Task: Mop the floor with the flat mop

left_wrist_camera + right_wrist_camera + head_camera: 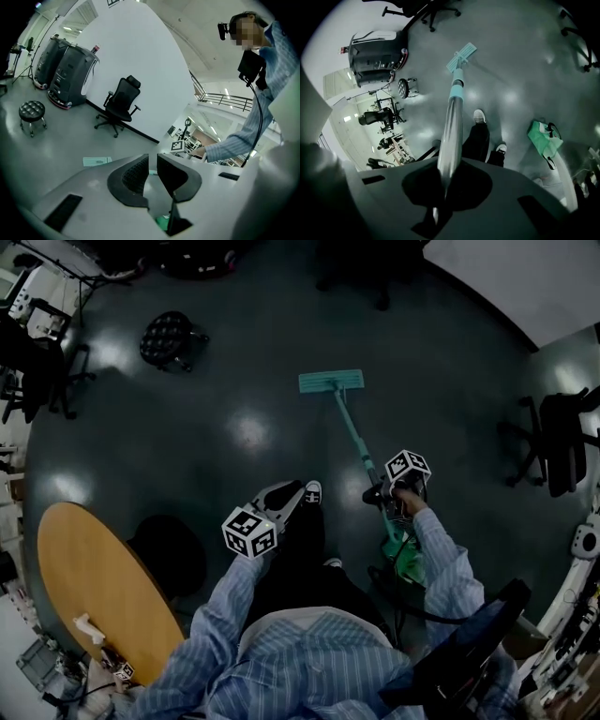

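The flat mop has a teal head (331, 382) lying flat on the dark floor ahead of me. Its teal and silver handle (356, 439) slants back to my right gripper (380, 495), which is shut on it. In the right gripper view the handle (452, 126) runs from between the jaws out to the mop head (461, 50). My left gripper (284, 497) hovers over my feet, apart from the mop. Its jaws (152, 164) stand almost together with only a thin slit, holding nothing. The mop head (97, 161) shows on the floor beyond them.
A round wooden table (94, 587) sits at my lower left. A black stool (169, 338) stands far left, and an office chair (553, 442) is at the right. A green bag (408, 559) lies by my right foot. White wall curves at top right.
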Demonstrator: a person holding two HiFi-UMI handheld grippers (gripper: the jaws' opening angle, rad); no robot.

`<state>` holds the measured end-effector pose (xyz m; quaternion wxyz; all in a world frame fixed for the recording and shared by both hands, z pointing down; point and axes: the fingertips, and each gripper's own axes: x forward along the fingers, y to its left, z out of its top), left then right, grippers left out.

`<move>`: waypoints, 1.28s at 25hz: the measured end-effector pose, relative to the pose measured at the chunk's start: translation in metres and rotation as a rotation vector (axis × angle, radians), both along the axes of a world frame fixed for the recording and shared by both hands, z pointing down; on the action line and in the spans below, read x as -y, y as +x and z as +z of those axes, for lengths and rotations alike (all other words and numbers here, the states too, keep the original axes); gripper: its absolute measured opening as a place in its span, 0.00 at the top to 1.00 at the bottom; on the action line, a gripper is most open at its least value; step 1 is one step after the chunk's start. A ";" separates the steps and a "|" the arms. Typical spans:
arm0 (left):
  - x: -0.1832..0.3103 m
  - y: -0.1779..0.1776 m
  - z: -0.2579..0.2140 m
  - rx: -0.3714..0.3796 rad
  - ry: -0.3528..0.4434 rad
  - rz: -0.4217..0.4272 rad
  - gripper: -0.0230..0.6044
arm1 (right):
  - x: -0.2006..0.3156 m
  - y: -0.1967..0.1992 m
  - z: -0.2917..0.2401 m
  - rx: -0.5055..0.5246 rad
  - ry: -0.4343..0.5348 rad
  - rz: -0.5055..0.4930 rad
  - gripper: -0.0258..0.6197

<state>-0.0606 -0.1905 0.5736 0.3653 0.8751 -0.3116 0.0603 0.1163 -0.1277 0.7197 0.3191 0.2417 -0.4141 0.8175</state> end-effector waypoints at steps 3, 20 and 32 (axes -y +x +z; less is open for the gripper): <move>0.020 -0.007 0.012 0.010 -0.009 0.000 0.87 | 0.061 -0.008 0.013 -0.018 0.023 0.012 0.91; 0.094 -0.033 0.073 -0.006 -0.112 -0.127 0.87 | 0.337 -0.048 0.068 -0.049 0.121 0.036 0.91; 0.084 -0.065 0.103 0.013 -0.179 -0.235 0.87 | 0.451 -0.082 0.089 -0.066 0.164 0.110 0.91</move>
